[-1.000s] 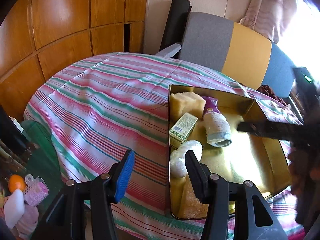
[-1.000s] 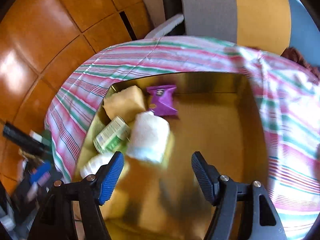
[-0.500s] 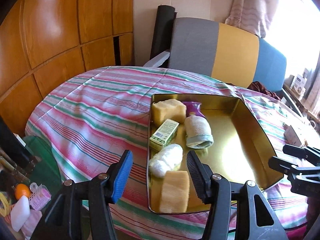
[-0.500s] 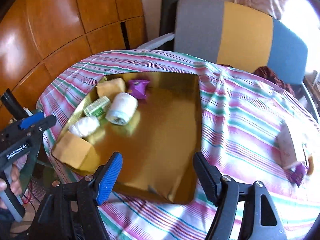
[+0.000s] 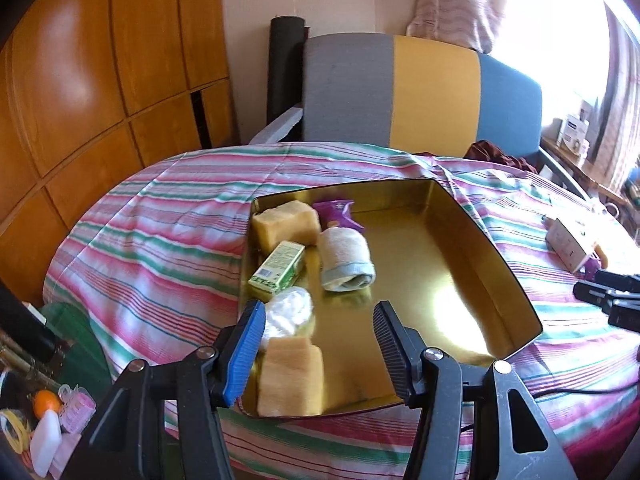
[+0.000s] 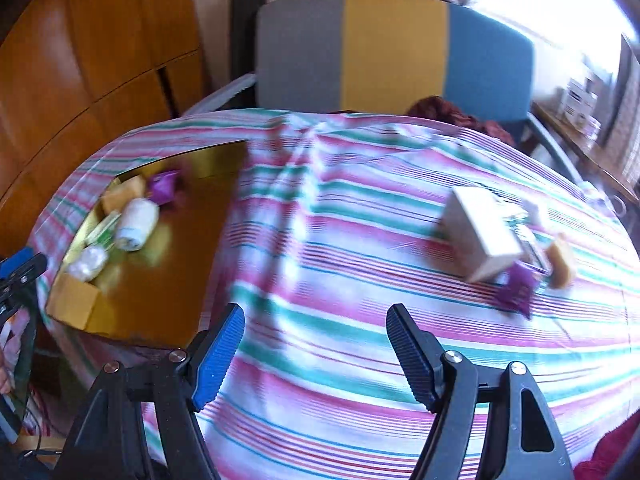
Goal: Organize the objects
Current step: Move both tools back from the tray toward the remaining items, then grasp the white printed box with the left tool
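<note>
A gold tray [image 5: 420,264] on the striped tablecloth holds two yellow sponges [image 5: 286,222], a purple packet [image 5: 334,216], a rolled towel [image 5: 346,260], a green box [image 5: 278,268] and a white plastic bundle [image 5: 288,314]. My left gripper [image 5: 320,344] hovers open over the tray's near end, gripping nothing. My right gripper [image 6: 316,344] is open and empty above bare cloth, right of the tray [image 6: 180,272]. Ahead of it to the right lie a white box [image 6: 480,232], a second purple packet [image 6: 516,290] and a tan sponge [image 6: 560,264].
A grey, yellow and blue chair back [image 5: 420,92] stands behind the round table. Wooden panels [image 5: 100,80] line the left wall. Small clutter [image 5: 48,412] sits low at the left, below the table edge. The right gripper's black fingers [image 5: 608,296] show at the right edge of the left wrist view.
My right gripper has left the tray and swung right over the cloth towards the white box. My left gripper drew back slightly, and the whole tray shows in front of it.
</note>
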Action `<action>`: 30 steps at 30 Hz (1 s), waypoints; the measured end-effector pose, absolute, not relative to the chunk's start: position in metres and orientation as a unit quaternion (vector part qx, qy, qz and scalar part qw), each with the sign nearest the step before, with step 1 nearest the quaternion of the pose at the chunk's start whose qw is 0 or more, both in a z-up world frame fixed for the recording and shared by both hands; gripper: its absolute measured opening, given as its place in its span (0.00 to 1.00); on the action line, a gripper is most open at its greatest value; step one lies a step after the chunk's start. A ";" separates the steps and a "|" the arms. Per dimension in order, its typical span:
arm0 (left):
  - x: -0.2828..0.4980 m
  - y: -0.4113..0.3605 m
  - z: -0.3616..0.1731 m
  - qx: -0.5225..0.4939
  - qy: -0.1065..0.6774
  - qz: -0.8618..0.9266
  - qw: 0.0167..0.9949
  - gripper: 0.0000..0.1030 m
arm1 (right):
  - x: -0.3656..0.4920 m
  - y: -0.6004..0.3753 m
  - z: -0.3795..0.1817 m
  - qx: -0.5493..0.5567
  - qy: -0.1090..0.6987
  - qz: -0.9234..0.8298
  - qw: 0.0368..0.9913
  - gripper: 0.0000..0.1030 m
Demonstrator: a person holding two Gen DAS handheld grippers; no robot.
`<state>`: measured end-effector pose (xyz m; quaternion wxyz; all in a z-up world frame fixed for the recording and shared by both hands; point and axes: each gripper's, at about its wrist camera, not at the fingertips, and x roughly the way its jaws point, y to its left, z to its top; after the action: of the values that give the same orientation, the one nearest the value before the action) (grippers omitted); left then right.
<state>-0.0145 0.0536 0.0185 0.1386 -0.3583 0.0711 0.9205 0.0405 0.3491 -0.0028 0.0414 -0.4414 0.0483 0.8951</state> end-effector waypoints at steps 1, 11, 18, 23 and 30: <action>-0.013 0.057 0.020 -0.355 0.076 0.921 0.141 0.56 | 0.042 0.358 -0.002 -0.441 0.051 0.894 0.053 0.73; -0.006 0.095 0.026 -0.336 0.118 0.918 0.172 0.56 | 0.059 0.436 0.005 -0.442 0.066 0.883 0.143 0.73; -0.002 0.126 0.025 -0.331 0.140 0.912 0.198 0.56 | 0.066 0.485 0.004 -0.445 0.075 0.870 0.199 0.73; -0.001 0.146 0.025 -0.328 0.155 0.907 0.213 0.56 | 0.069 0.513 -0.006 -0.445 0.101 0.859 0.231 0.73; -0.001 0.173 0.024 -0.327 0.173 0.898 0.237 0.56 | 0.075 0.532 -0.020 -0.447 0.141 0.849 0.245 0.73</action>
<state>-0.0006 0.1731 0.0240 0.2370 -0.3274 0.1729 0.8982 0.0748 0.5324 -0.0201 0.2446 -0.4471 0.1413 0.8487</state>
